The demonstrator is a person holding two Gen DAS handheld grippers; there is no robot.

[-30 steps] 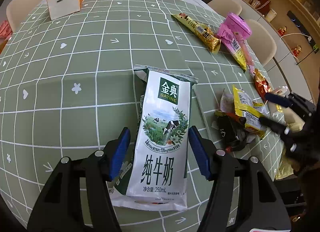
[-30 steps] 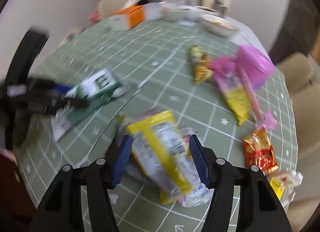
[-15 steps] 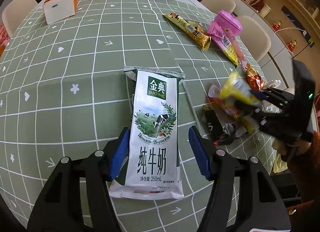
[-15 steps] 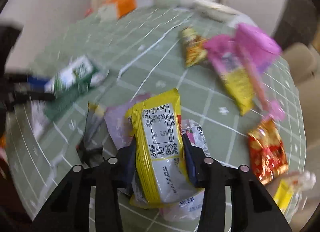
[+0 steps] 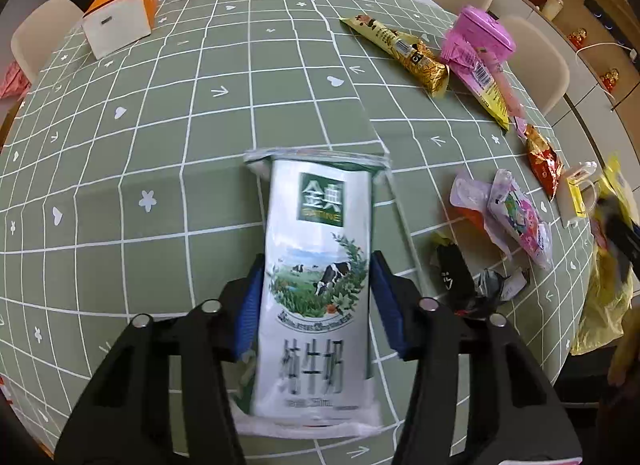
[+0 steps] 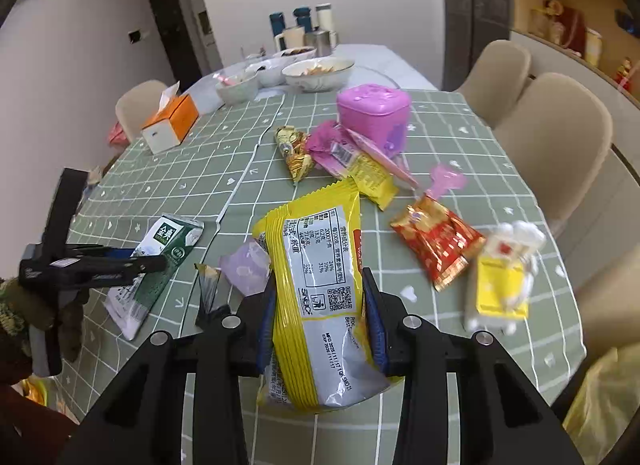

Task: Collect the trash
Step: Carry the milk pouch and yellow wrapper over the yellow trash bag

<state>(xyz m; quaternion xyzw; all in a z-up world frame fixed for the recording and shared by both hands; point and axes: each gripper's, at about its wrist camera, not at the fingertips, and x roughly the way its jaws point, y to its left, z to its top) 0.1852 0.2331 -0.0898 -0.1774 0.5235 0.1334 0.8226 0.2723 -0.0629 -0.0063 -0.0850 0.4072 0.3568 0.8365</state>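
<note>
Left gripper (image 5: 316,301): I see my jaws closing on the milk pouch (image 5: 318,265), blue pads against both its sides.
Milk pouch: flat on the green table (image 5: 160,137), left of the wrapper heap (image 5: 500,225).
Right gripper (image 6: 318,321): clamped on the yellow wrapper (image 6: 316,265), jaws partly apart.
Yellow wrapper: raised off the table, the red packet (image 6: 436,245) to its right.
Pink box (image 6: 374,115): beyond the wrapper, near the bowls (image 6: 318,71).

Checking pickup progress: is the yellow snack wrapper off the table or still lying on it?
Off the table. The yellow snack wrapper is pinched in the right gripper, tilted up above the table.
</note>
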